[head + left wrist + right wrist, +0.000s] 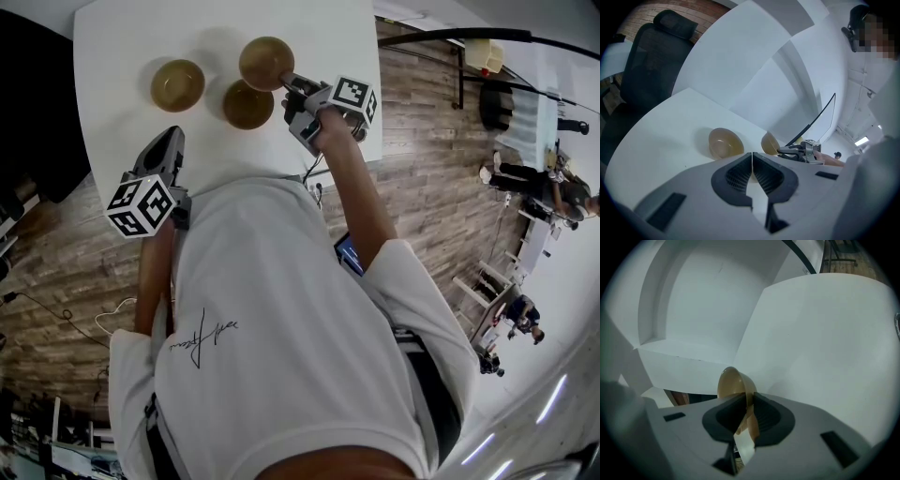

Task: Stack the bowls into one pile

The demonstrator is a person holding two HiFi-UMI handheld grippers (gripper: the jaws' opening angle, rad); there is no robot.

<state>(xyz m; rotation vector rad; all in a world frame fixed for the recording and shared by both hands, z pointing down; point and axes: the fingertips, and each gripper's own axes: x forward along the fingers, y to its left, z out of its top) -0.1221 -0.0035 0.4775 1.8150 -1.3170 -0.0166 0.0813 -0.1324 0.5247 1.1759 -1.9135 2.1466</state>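
Observation:
Three amber bowls are over the white table (122,37). One bowl (177,84) stands at the left and shows again in the left gripper view (725,143). A second bowl (248,105) stands in the middle. The third bowl (266,63) is tilted, and my right gripper (289,82) is shut on its rim. In the right gripper view the bowl's (733,383) wall is pinched between the jaws of that gripper (749,401). My left gripper (172,136) is shut and empty near the table's front edge, short of the bowls, with its jaws (752,157) touching.
The table ends just right of my right hand, with wooden floor (441,169) beyond. A black office chair (656,61) stands past the table's far left side. White wall panels (708,301) rise behind the table. Cables (112,314) lie on the floor by my left side.

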